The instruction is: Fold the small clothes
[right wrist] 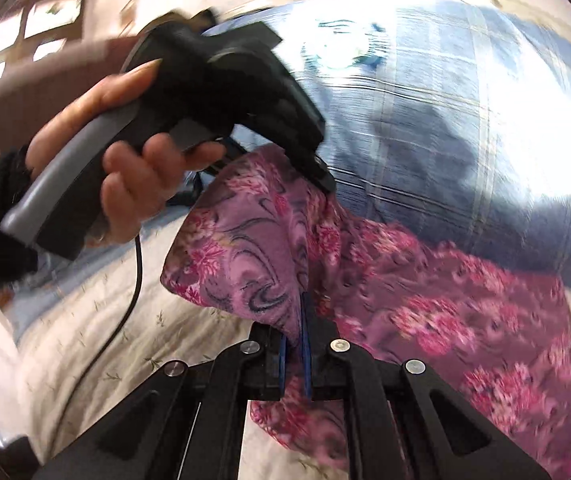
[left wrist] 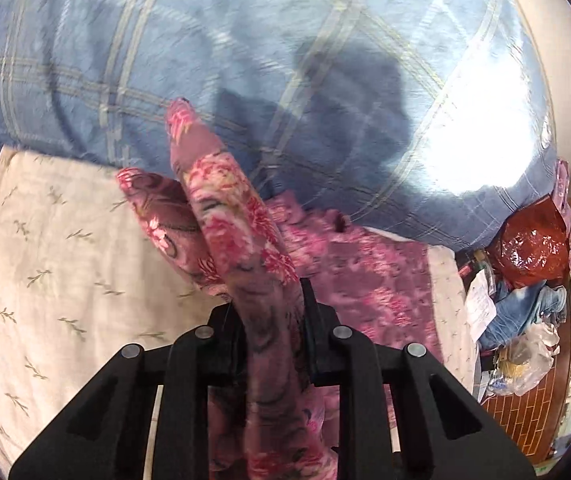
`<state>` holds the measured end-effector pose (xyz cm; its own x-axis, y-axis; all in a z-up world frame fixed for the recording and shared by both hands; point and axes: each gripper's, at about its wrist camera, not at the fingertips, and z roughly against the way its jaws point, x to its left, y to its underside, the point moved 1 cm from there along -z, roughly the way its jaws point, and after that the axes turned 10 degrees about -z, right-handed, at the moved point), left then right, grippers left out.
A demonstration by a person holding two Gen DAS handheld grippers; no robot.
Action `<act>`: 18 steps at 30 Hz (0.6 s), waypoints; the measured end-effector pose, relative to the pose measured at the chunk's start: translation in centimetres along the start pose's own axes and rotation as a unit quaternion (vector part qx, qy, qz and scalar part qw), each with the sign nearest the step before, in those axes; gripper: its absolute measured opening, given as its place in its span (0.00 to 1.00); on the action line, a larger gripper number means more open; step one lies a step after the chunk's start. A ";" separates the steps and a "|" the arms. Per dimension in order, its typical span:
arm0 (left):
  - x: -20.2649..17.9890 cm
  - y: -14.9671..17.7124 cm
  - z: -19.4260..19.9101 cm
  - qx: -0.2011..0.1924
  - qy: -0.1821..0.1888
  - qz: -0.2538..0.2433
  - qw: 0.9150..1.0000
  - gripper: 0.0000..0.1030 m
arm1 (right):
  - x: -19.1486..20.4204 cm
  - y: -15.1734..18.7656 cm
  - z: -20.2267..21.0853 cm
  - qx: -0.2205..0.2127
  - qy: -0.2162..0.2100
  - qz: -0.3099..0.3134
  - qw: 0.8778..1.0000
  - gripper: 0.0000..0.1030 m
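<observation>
A pink and purple floral garment [left wrist: 365, 272] lies partly on a cream sprigged bed sheet [left wrist: 57, 248]. My left gripper [left wrist: 271, 304] is shut on a bunched edge of the garment, which sticks up past the fingers. My right gripper [right wrist: 295, 320] is shut on another edge of the same garment [right wrist: 445, 312], lifted off the bed. In the right wrist view the left gripper [right wrist: 321, 174] shows above, held by a hand [right wrist: 133, 152], pinching the garment's upper corner. The cloth hangs stretched between the two grippers.
A blue plaid quilt [left wrist: 245, 60] is heaped behind the garment and shows in the right wrist view [right wrist: 445, 100]. At the bed's right side are a red shiny bag [left wrist: 533, 244], blue clothes and plastic bags [left wrist: 525, 352] on a brick-pattern floor. A black cable [right wrist: 133, 280] hangs from the left gripper.
</observation>
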<state>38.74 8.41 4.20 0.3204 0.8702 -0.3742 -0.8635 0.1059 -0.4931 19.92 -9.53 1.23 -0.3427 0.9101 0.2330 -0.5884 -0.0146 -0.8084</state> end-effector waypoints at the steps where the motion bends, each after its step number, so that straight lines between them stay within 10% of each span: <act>1: -1.2 -0.2 -0.1 -0.002 -0.004 -0.005 1.000 0.18 | -0.8 -0.1 0.5 0.000 -0.004 -0.017 1.000 0.05; 18: -19.2 -2.2 -12.9 0.058 0.005 -0.096 0.994 0.16 | -16.9 3.5 7.4 0.000 -0.031 -0.239 0.970 0.05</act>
<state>39.49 -14.73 2.37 0.4871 0.8240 -0.2895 -0.8246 0.3247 -0.4632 18.23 -28.07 -1.53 -0.0744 0.7857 0.6141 -0.6905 0.4037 -0.6002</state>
